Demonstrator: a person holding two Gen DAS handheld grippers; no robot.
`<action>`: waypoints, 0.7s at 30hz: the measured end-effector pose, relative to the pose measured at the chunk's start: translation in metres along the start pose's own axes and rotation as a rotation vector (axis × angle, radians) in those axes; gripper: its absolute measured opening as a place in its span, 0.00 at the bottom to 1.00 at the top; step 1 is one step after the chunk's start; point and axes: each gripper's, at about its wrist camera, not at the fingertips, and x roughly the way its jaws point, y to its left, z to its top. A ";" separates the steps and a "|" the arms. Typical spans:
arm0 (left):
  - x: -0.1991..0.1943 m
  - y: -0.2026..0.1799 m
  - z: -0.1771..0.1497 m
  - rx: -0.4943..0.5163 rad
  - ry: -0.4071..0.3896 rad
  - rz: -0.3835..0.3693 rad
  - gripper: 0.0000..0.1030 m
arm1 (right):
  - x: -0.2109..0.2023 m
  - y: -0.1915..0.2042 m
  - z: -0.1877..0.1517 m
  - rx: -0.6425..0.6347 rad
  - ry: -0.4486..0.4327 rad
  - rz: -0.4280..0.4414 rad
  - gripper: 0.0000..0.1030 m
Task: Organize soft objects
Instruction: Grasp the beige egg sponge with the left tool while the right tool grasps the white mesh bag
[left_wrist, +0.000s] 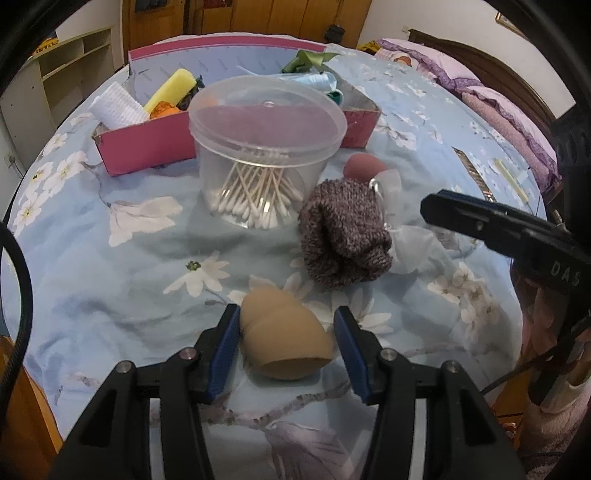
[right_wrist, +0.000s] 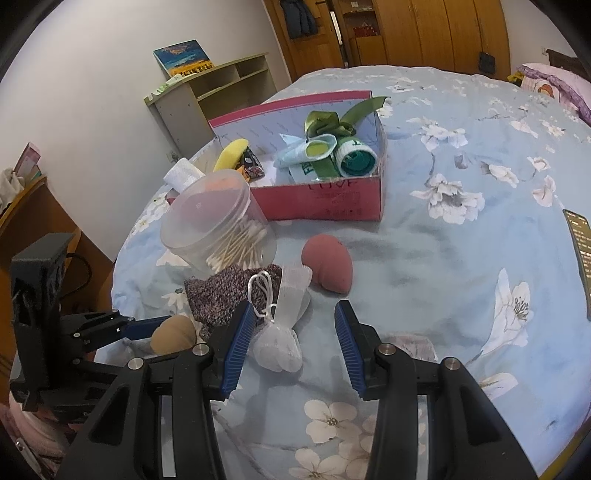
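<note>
the tan sponge (left_wrist: 282, 332) lies on the bedsheet (left_wrist: 110, 266) between the wide-open left claw (left_wrist: 286, 350) fingers, touching the left one, ungripped. the right claw (right_wrist: 293, 350), also open, straddles the mesh pouch (right_wrist: 279, 347) beside that sponge.

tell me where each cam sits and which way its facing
Left wrist: on the left gripper, low over the bed, looking between open fingers at the tan makeup sponge toward the pink box; the right gripper's finger enters at right.
Right wrist: on the right gripper, open around the white mesh pouch; the left gripper shows at lower left.
Shared: cotton swab jar, knitted item, red sponge.
</note>
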 end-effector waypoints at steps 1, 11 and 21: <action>0.000 0.001 0.000 -0.006 -0.005 0.002 0.45 | 0.001 0.000 -0.001 0.000 0.003 0.001 0.45; -0.012 0.012 -0.001 -0.034 -0.038 -0.019 0.40 | 0.007 0.002 -0.007 -0.004 0.029 0.008 0.45; -0.027 0.032 0.004 -0.080 -0.090 0.016 0.40 | 0.025 0.008 -0.011 -0.010 0.076 0.027 0.45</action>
